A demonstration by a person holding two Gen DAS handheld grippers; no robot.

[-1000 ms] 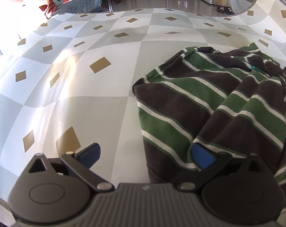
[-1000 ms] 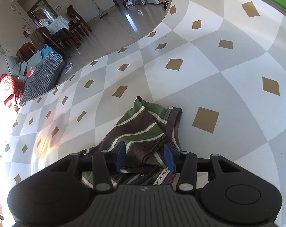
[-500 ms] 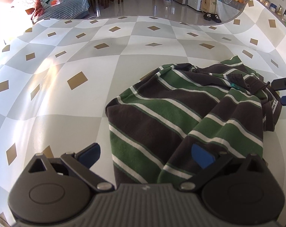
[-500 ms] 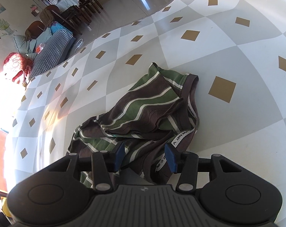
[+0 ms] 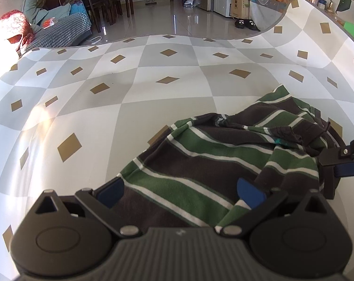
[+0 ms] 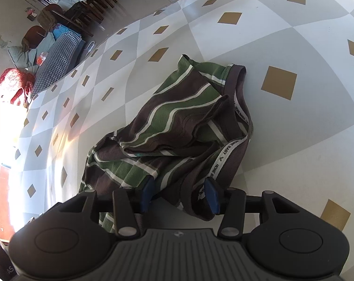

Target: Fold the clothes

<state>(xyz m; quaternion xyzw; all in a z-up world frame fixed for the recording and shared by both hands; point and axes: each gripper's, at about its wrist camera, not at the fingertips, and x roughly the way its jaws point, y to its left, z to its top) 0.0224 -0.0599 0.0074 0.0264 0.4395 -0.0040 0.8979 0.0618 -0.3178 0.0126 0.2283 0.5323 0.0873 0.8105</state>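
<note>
A crumpled shirt [image 5: 207, 164] with brown, green and white stripes lies on the checkered tablecloth [image 5: 88, 121]. My left gripper [image 5: 179, 194] is open, low over the shirt's near edge, with striped cloth lying between its blue pads [image 5: 250, 195]. In the right wrist view the shirt [image 6: 177, 121] fills the middle, its brown collar band with a white printed tape nearest. My right gripper [image 6: 178, 194] is open with that collar band lying between its fingers. The right gripper [image 5: 341, 164] also shows at the right edge of the left wrist view, at the shirt's side.
The tablecloth's far edge [image 5: 177, 36] curves across the back. Beyond it are a tiled floor, dining chairs [image 5: 106, 2], a houndstooth sofa [image 5: 60, 32] and a fridge. Bare tablecloth [image 6: 294, 46] extends left of and beyond the shirt.
My left gripper has shifted right, so the shirt now lies between both its pads. My right gripper has drawn back from the shirt, and more of the garment shows in its view.
</note>
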